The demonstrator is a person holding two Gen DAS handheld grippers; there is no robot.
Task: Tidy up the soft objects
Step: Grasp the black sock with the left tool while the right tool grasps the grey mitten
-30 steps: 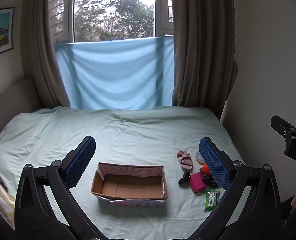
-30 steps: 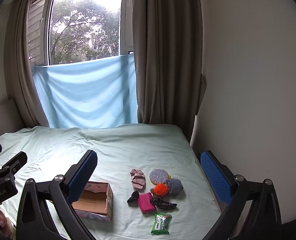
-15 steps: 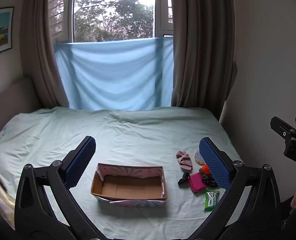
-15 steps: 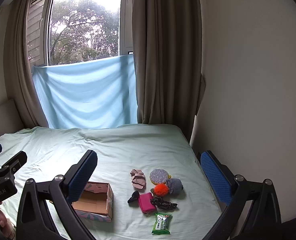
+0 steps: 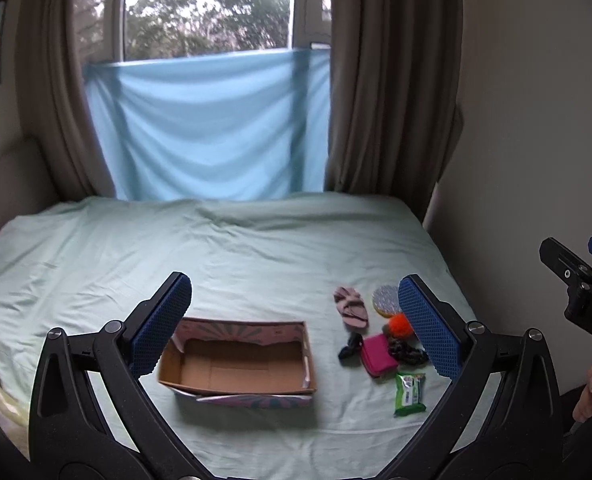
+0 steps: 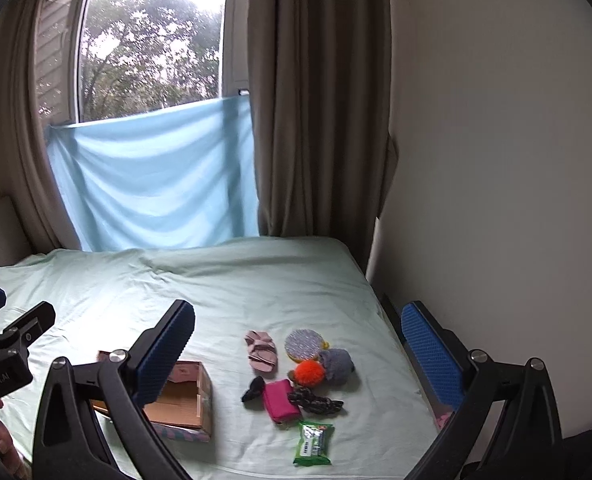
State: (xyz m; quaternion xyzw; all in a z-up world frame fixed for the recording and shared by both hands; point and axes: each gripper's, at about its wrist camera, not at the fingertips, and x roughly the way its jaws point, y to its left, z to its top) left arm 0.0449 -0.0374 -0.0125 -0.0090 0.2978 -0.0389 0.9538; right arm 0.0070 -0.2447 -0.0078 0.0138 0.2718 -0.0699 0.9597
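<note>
A cluster of soft items lies on the pale green bed sheet point(image 6: 255, 280), toward the bed's right side near the wall. In it are a pink sandal-shaped piece point(image 6: 260, 350), a round glittery pad point(image 6: 304, 345) with a yellow edge, a grey fuzzy ball point(image 6: 337, 364), an orange pom-pom point(image 6: 308, 373) touching that ball, a magenta pouch point(image 6: 281, 400), a small black piece point(image 6: 253, 389) just left of the pouch, a dark scrunchie point(image 6: 316, 400) just right of it, and a green packet point(image 6: 312, 442) nearest the camera, slightly apart from the rest.

Left of the cluster, apart from it, sits 1 open cardboard box point(image 5: 235, 364) with a pink patterned outside. Its brown inside shows only bare cardboard; none of the soft items is in it.

The left gripper point(image 5: 296, 332) hangs above the bed with its 2 blue-padded fingers spread wide, framing the box and part of the cluster, pinching nothing. The right gripper point(image 6: 296, 354) is likewise spread wide with nothing between its fingers, the cluster showing between them; its left finger partly covers the box in that view. Each gripper shows at the edge of the other's view, with part of a hand point(image 5: 590, 392) on the right one's handle.

Behind the bed a light blue cloth point(image 5: 207, 128) hangs across the lower window, flanked by brown curtains point(image 5: 392, 80).
</note>
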